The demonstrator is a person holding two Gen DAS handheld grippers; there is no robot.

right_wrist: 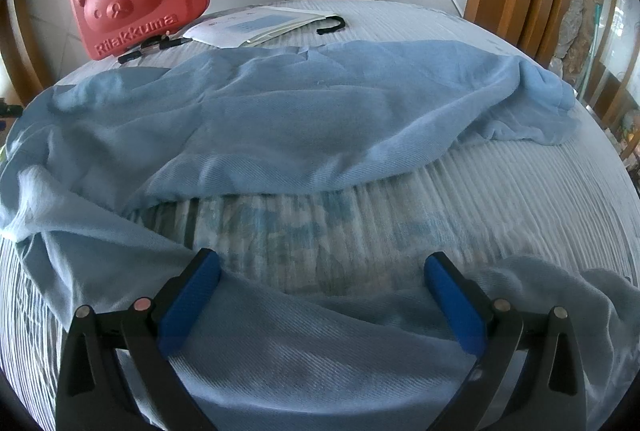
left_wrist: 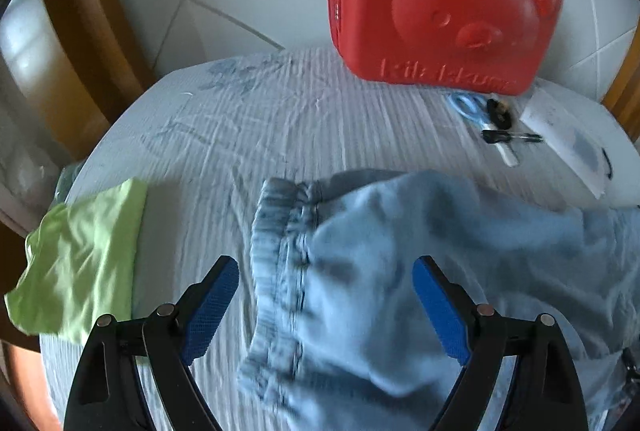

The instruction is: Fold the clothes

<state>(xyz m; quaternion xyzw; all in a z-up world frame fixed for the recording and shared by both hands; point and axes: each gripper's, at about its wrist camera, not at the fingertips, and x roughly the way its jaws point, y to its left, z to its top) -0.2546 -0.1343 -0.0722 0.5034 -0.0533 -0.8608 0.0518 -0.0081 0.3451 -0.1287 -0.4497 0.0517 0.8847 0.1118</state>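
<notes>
Your left gripper and right gripper both have fingers wide apart over the trousers, gripping nothing.

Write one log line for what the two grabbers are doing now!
left gripper: open, over pants waistband | right gripper: open, over pant leg | nothing gripped | green cloth: left, untouched
</notes>
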